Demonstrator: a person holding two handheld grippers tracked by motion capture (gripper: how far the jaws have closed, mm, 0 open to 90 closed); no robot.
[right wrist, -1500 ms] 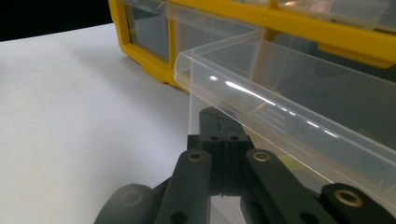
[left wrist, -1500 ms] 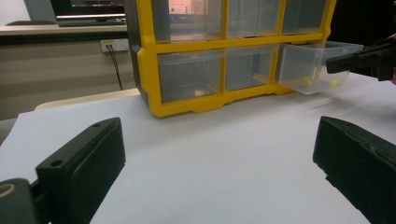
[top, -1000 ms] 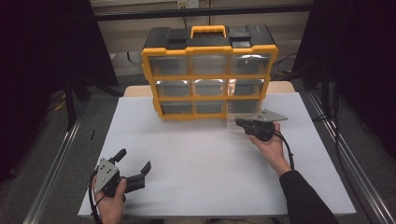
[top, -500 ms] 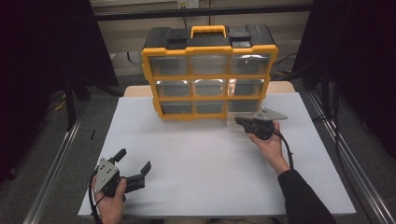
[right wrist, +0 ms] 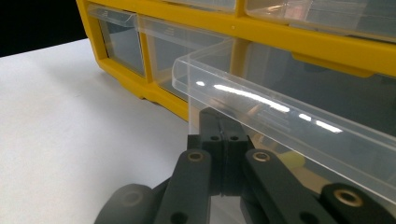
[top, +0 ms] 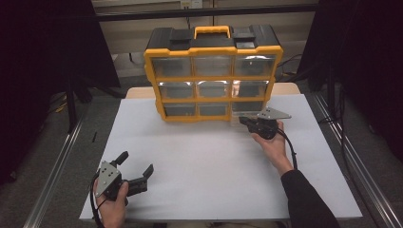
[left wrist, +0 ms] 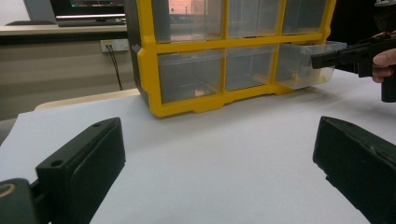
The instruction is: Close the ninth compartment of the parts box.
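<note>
Drawer (right wrist: pixel 280 112) front edge pinched, seemingly, by right gripper (top: pixel 247 122) | left gripper (top: pixel 138 173) agape, unladen, table (top: pixel 214 161) free

High view: above the person's side, facing forward and down over the whole tabletop (top: pixel 209 156). Left tool view: low, well back, facing the organizer (left wrist: pixel 224 56). Right tool view: close against its pulled-out drawer (right wrist: pixel 280 121), shared by all three.

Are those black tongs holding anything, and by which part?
The right tongs are shut on the front wall of the clear drawer at the organizer's bottom right. The left tongs are open, holding nothing.
</note>
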